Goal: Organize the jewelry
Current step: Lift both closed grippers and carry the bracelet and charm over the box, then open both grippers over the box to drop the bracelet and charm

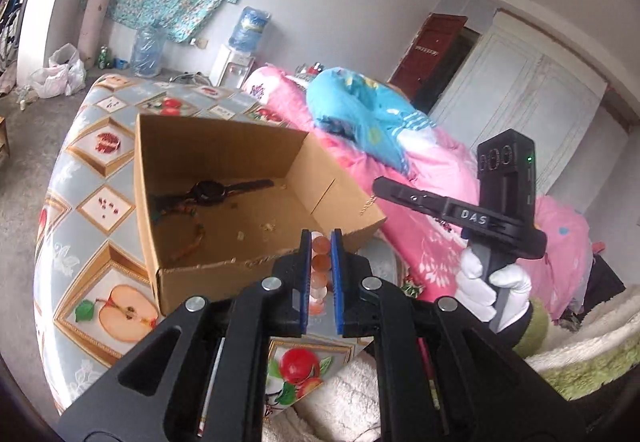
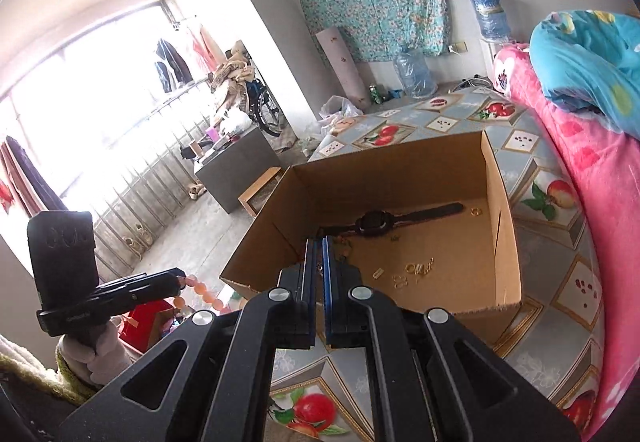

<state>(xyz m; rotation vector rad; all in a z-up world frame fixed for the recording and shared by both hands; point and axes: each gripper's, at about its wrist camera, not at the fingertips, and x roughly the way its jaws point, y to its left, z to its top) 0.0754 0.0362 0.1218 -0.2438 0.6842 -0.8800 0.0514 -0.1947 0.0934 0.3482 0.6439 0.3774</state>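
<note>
I've got the counter (image 1: pixel 80 178) under me, draped in its fruit-print cloth, with the pink quilt (image 2: pixel 592 178) heaped along its right side and a blue quilt (image 1: pixel 360 110) on top of that. The open cardboard box (image 2: pixel 508 234) sits on the counter, just beyond both sets of fingers. In it lies a black wristwatch (image 2: pixel 372 222) stretched across the far part of the floor, with a few small gold rings and clasps (image 2: pixel 416 269) scattered nearer the right wall. My left hand-held gripper (image 1: pixel 320 240) is narrow, pinched on a peach bead bracelet (image 1: pixel 320 262), beads stacked between the blue pads (image 1: pixel 336 262), held at the box's near edge. From the right wrist view the same bracelet dangles off that gripper on the left. My right hand-held gripper (image 2: pixel 318 246) is squeezed almost fully closed, with something thin, maybe a fine chain, caught between its fingers; I can't make it out. A white-gloved hand (image 1: pixel 486 288) carries it.
</note>
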